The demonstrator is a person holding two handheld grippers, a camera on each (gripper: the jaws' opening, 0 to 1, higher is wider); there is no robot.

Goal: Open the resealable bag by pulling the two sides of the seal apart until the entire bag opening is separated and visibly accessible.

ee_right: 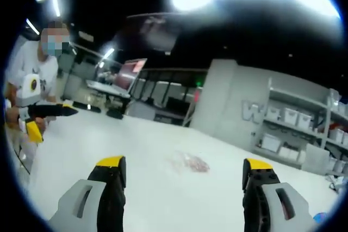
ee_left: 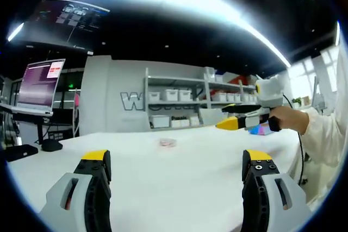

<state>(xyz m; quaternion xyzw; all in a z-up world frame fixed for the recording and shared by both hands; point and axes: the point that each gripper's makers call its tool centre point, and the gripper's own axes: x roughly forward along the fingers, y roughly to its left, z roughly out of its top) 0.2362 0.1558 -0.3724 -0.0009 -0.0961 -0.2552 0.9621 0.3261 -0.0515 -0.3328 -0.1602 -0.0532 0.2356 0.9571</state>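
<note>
A small clear resealable bag (ee_left: 167, 142) with pinkish contents lies flat on the white table (ee_left: 163, 183), well ahead of both grippers. My left gripper (ee_left: 176, 158) is open, its yellow-tipped jaws wide apart and nothing between them. In the right gripper view the bag (ee_right: 190, 162) lies between and beyond the jaws of my right gripper (ee_right: 184, 162), which is open and holds nothing. The right gripper (ee_left: 231, 123) also comes into the left gripper view from the right, held by a hand in a white sleeve. The left gripper (ee_right: 54, 113) shows at the left of the right gripper view, above the table edge.
A laptop (ee_left: 41, 82) on a stand and a dark object (ee_left: 51, 145) sit at the table's far left. Shelves with white bins (ee_left: 174, 104) line the back wall. A small blue and pink item (ee_left: 261, 130) lies near the right gripper. A person (ee_right: 32, 74) in white stands left.
</note>
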